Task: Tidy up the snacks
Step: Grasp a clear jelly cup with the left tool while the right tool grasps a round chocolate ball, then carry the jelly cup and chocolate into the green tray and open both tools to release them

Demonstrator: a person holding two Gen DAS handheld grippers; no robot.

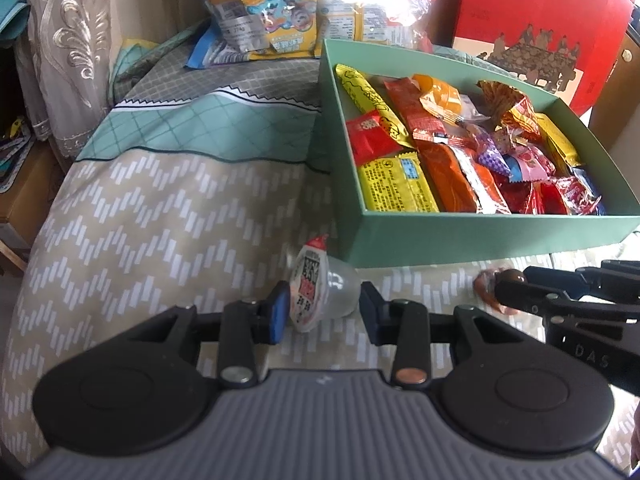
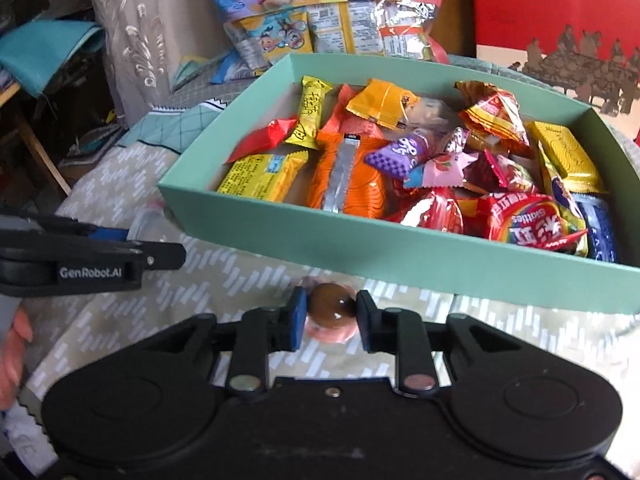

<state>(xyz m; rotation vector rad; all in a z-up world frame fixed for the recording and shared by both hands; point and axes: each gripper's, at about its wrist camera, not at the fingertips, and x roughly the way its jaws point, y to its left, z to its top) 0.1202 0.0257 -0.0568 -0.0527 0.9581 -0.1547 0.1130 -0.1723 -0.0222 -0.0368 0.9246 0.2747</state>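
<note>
Right gripper (image 2: pixel 331 318) has its jaws snug around a brown chocolate ball (image 2: pixel 331 306), just short of the green box (image 2: pixel 360 248). Left gripper (image 1: pixel 323 312) sits open around a jelly cup (image 1: pixel 320 290) lying on its side on the bed, lid leftward, box ahead-right.

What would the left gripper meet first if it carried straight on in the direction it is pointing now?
The left gripper already has the small jelly cup between its open fingers, so it would meet that first. Just beyond, probably the near wall of the green box, though depth is hard to judge.
</note>
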